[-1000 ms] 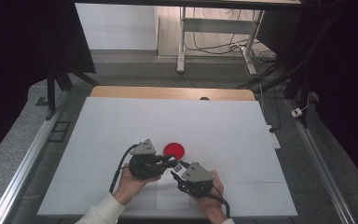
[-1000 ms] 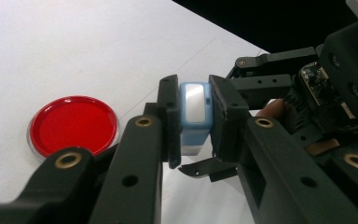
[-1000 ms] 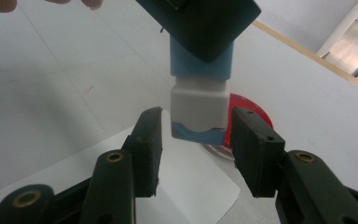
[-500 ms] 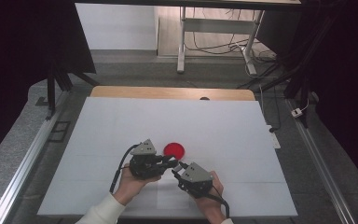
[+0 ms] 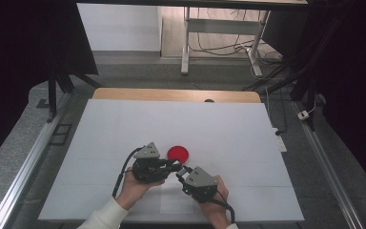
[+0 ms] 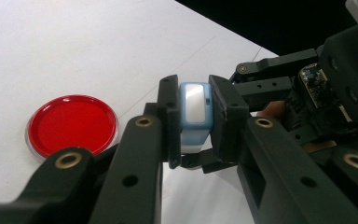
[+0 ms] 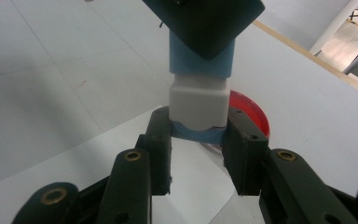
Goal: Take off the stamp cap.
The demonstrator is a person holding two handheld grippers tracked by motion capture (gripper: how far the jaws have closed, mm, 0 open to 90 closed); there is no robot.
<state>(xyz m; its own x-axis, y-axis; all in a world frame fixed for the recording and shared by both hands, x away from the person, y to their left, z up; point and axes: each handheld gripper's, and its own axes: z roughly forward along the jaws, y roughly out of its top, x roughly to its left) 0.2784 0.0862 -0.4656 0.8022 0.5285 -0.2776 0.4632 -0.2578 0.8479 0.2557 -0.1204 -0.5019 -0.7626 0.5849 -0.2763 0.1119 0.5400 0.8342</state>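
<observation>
Two grippers clamp one small blue-and-white block (image 6: 195, 112) just above the desk (image 5: 124, 129): the left gripper (image 6: 193, 116) squeezes its blue end, while the right gripper (image 7: 198, 135) has just closed its fingers (image 7: 161, 140) on the other end. A red dish (image 6: 72, 123) lies just beside them

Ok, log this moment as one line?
left tongs: shut on blue block | right tongs: just closed on its other end | red dish: on table, beside tongs

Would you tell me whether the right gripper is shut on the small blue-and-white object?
Shut: the right gripper has just closed, its pads pressing the blue-and-white object.
</observation>
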